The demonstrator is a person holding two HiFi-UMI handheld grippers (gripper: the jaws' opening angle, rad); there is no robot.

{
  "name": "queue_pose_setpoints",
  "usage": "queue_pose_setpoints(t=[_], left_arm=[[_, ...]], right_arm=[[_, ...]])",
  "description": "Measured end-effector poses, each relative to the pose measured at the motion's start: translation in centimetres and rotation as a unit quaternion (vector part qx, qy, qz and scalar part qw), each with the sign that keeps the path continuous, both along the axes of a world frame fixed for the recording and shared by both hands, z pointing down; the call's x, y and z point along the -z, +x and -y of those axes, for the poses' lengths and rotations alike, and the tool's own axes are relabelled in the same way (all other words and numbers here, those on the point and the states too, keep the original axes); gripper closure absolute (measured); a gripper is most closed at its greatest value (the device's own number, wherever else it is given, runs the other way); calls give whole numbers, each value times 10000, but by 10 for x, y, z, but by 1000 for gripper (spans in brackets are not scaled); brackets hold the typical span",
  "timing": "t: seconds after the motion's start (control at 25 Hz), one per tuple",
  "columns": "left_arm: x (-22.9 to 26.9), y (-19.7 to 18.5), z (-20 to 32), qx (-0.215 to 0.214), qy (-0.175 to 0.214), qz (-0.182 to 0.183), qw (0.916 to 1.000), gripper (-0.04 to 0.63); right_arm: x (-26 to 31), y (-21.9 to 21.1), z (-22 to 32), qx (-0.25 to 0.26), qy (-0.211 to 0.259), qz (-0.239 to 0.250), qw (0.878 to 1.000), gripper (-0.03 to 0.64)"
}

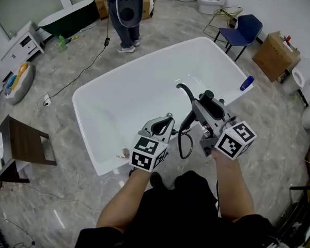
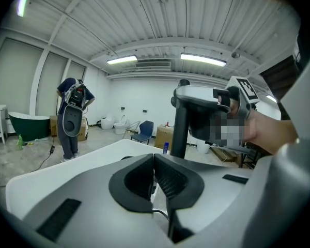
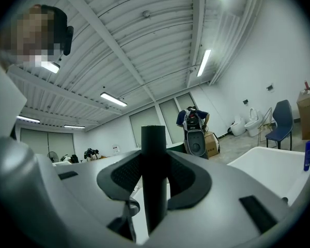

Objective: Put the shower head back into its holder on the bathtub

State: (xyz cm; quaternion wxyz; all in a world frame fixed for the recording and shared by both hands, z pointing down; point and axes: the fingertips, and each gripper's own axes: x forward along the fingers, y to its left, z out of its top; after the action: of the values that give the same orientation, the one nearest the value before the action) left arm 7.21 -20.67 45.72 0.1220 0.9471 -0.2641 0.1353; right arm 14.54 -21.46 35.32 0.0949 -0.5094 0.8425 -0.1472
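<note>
The white bathtub point(image 1: 101, 112) lies across the middle of the head view. My right gripper point(image 1: 192, 117) is shut on the black shower head handle point(image 3: 154, 154), which stands upright between its pads over the tub's near rim. A black hose point(image 1: 183, 148) loops down from the handle. From the left gripper view the handle point(image 2: 179, 130) rises just ahead with the right gripper's fingers point(image 2: 199, 93) round it. My left gripper point(image 1: 168, 120) hovers close to the left of the hose, jaws shut point(image 2: 154, 182), pads together. I cannot make out the holder.
A blue bottle point(image 1: 247, 82) stands on the tub's far right rim. A person point(image 1: 126, 14) stands beyond the tub. A blue chair point(image 1: 243, 30) and a cardboard box point(image 1: 275, 55) are at the right, and a dark green tub point(image 1: 67, 17) at the back left.
</note>
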Motion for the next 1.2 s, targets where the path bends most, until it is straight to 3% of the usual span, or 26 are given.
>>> queue_pose_setpoints(t=[0.24, 0.68, 0.88, 1.2], left_arm=[[-17, -3, 15, 104, -241, 68, 9996, 578], [-59, 23, 7, -201, -817, -47, 9964, 572], [-70, 27, 13, -319, -933, -114, 9951, 457], [-93, 33, 12, -532, -1175, -121, 9916, 400]], right_arm=[[-8, 4, 20, 115, -138, 64, 9998, 468], [-3, 20, 50, 256, -168, 5, 9995, 468], [7, 16, 60, 371, -34, 6, 9993, 468], [21, 15, 68, 408, 69, -35, 9991, 468]])
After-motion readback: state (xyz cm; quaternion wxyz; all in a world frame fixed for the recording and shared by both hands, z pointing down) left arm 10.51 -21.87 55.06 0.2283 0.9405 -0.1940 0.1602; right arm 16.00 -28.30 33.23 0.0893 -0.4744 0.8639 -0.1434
